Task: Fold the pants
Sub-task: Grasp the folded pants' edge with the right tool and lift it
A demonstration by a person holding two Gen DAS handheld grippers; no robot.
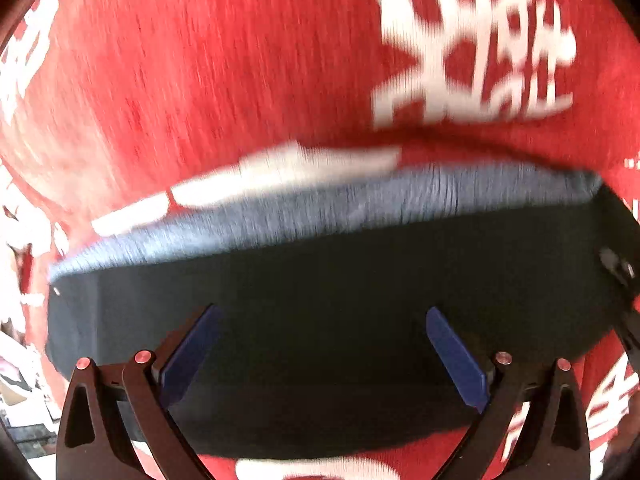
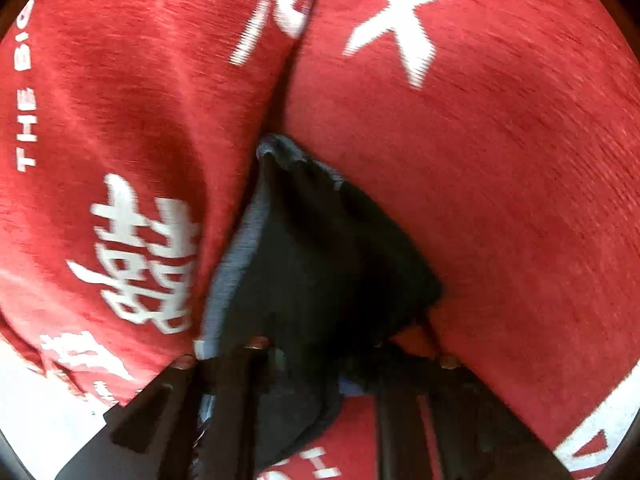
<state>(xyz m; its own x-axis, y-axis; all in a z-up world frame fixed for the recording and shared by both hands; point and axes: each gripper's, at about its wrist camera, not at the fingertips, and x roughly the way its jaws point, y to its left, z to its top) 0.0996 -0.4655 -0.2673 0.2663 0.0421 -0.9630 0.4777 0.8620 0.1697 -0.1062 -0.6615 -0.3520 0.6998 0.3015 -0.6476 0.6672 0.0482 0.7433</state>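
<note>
Pants: dark, lying on the red printed cloth (blurred). My left claw hung wide open above them, holding nothing. My right claw was closed, pinching bunched pants fabric.

Surface under work area: red woven cloth printed with large white characters, filling the field ahead of and to both sides of each gripper. Left-wrist view: a blurred white character block lies ahead and to the right. Right-wrist view: a crease runs straight ahead through the cloth; white cross shape right of it, small white Latin lettering at far left.
</note>
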